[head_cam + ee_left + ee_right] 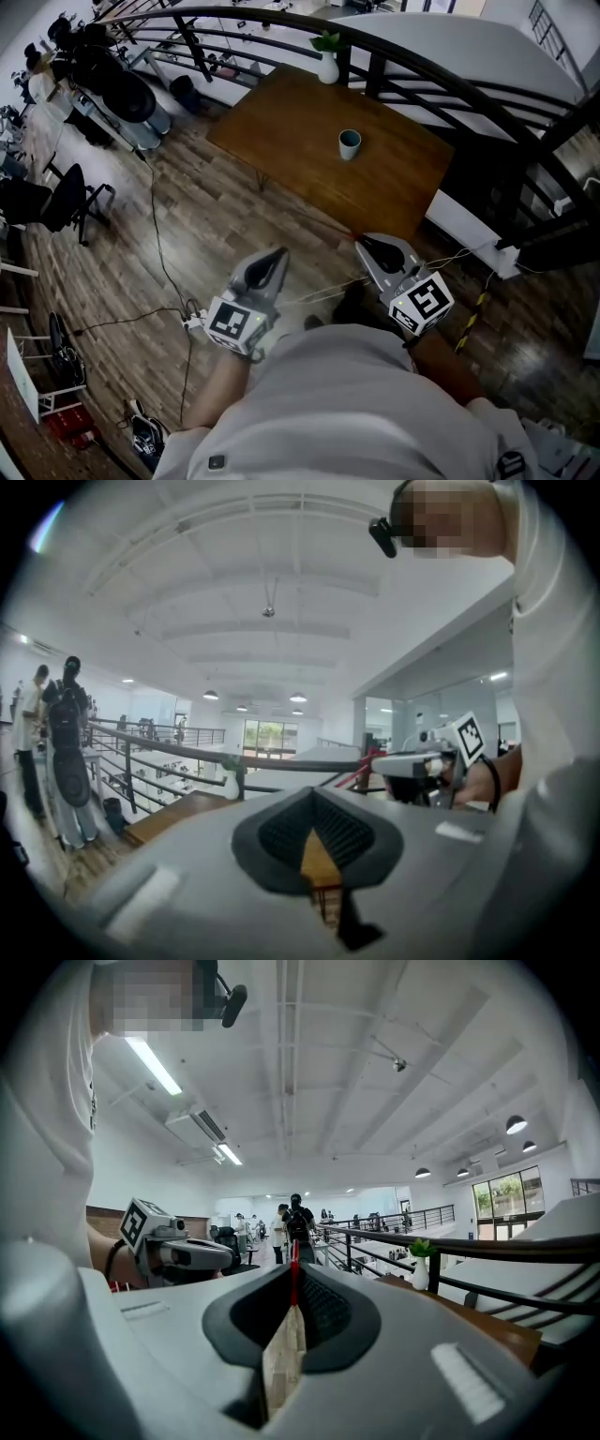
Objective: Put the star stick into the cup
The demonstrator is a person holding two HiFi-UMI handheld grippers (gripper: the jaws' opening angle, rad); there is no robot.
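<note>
Holding both grippers low and close against our torso, we stand on the wooden floor [141, 272] short of the table [300, 122]. Our elbows are bent, and the two tools sit side by side but apart, both aimed forward at the tabletop. The left gripper [278, 253] sits just left of centre, its marker cube turned up toward the head camera. In its own view the dark pads meet at the tips with nothing between them — only a wedge of wood shows through the gap behind.

The right gripper [367, 246] is level with it, and its jaws are clenched on the star stick [294, 1274]. In the right gripper view the stick shows as a thin red strip, edge-on, rising straight out of the pinch just past the jaw tips. Its star shape cannot be made out.

The cup [349, 143] — pale blue-green, upright — stands on the table well ahead of both grippers. A white vase [327, 67] with a green sprig stands at the table's far edge, beside the dark railing [463, 1244].
</note>
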